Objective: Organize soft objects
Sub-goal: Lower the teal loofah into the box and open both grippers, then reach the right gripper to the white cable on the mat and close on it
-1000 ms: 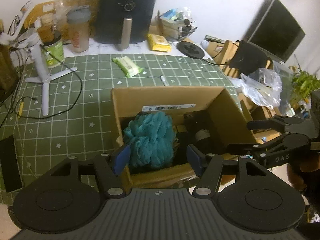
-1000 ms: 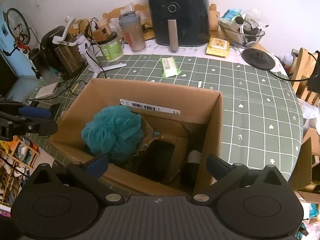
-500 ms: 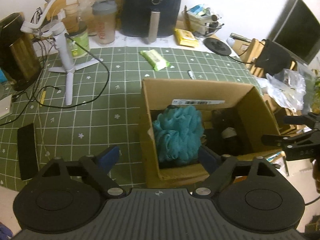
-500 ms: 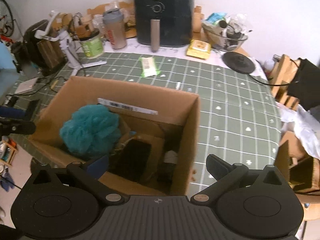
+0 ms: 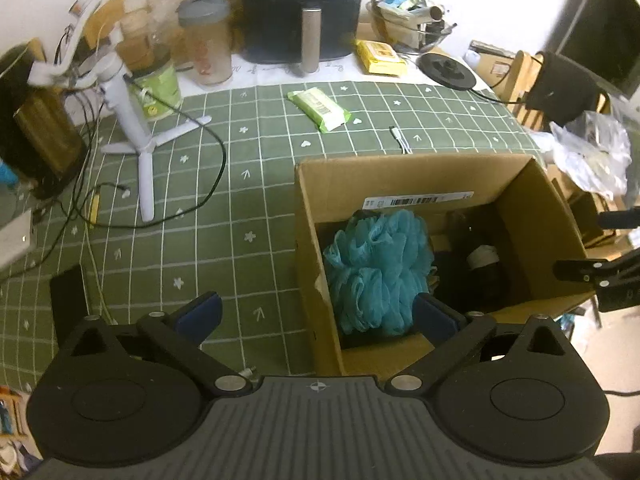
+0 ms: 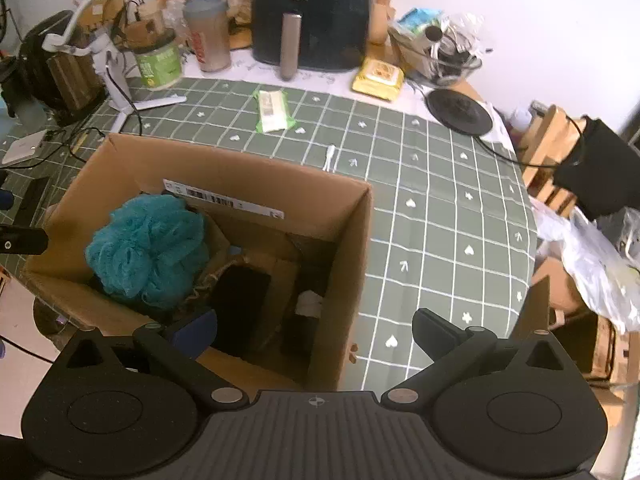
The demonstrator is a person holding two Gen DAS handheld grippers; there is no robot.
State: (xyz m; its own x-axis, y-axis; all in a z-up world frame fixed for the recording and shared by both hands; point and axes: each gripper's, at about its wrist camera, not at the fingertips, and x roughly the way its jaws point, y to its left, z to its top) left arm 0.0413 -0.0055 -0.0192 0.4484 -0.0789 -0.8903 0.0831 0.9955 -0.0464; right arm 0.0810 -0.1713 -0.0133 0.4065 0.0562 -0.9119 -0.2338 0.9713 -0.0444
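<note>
Two wrist views look down on one open cardboard box (image 5: 516, 196) at the near edge of a table laid with a green checked cloth (image 5: 256, 208). A teal mesh bath pouf (image 5: 378, 270) sits inside the box at its left end, below a barcode label on the far wall. The left gripper (image 5: 318, 314) has just been opening and now stands spread wide above the box's near left corner, one fingertip over the cloth and the other over the box, with nothing pressed between them. The right gripper (image 6: 314, 328) is likewise spread, straddling the box's right wall and pinching nothing.

Only the right view shows the box's dark contents clearly: a flat black item (image 6: 240, 300) beside the pouf and a pale scrap farther right. Only the left view shows the white tripod (image 5: 136, 136) in full, its cable looping across the cloth, and a dark phone (image 5: 68, 300) at the near left.

On the far side of the table stand a black air fryer (image 6: 316, 12), a shaker bottle (image 6: 208, 32) and a green-labelled jar (image 6: 158, 62); a green wipes packet (image 6: 272, 110) lies on the cloth, a yellow one (image 6: 378, 78) farther right
</note>
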